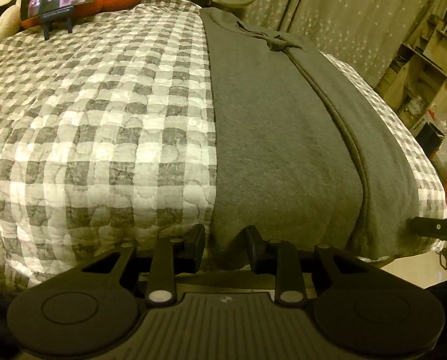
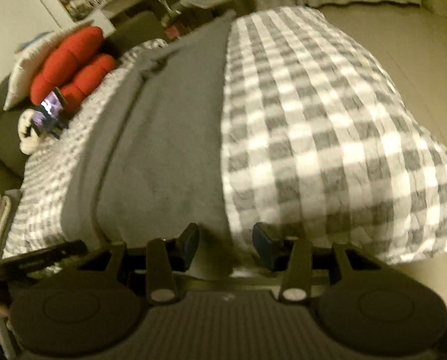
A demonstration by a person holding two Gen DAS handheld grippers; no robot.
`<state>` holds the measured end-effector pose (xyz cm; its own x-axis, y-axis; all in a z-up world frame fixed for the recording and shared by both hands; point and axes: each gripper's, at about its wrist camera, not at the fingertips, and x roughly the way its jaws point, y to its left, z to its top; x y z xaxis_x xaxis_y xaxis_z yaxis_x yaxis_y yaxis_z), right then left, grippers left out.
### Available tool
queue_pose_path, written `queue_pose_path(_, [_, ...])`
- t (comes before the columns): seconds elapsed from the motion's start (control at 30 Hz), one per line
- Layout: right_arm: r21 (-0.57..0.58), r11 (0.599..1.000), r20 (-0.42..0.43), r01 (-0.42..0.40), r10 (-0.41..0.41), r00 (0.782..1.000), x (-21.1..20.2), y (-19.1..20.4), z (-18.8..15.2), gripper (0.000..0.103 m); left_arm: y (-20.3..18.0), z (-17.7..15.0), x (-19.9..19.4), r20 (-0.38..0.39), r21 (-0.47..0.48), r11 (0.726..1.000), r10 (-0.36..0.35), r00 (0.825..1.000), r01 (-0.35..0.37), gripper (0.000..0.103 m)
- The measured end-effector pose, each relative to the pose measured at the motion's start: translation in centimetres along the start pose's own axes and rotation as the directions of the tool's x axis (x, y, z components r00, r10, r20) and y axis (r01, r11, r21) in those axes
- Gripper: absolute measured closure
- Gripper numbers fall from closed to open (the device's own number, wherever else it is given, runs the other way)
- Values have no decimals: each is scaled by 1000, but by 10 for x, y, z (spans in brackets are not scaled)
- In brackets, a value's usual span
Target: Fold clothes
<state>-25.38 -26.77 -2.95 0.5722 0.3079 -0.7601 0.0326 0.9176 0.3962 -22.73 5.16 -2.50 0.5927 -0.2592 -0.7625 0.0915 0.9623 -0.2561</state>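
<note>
I see the grey garment (image 1: 283, 138) folded lengthwise on the checkered quilt (image 1: 103, 120), running away from its near edge. My left gripper (image 1: 224, 244) and right gripper (image 2: 225, 241) sit parted at the garment's near hem, holding nothing.

Dim yellowish indoor light, fisheye bowing, right wrist view motion-blurred
</note>
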Motion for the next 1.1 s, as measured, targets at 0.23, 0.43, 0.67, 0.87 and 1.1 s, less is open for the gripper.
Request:
queue_pose_path(0.23, [-3,999,-30,-40,40,999,13,5,0,59,0,5,7,4,1,1000,2,1000,-2,76])
queue_pose_path(0.43, [-4,999,-34,-33,33,999,16,5,0,76,-5,6,11,-2,29,1000,-1,1000,1,88])
queue_pose_path(0.67, [-25,999,-29,-29,29,999,16,8,-1,88,-12,7,14,0,81,996,30,1000,-30,95])
queue_pose_path(0.87, [-39,999,-26,-22,21,999,17,12,-2,91,-14,10,19,1,96,995,41,999,-40,97])
queue_pose_path(1.1, [-49,998,-27,-25,23,999,20,15,-2,84,-14,11,21,1,105,993,45,999,-45,97])
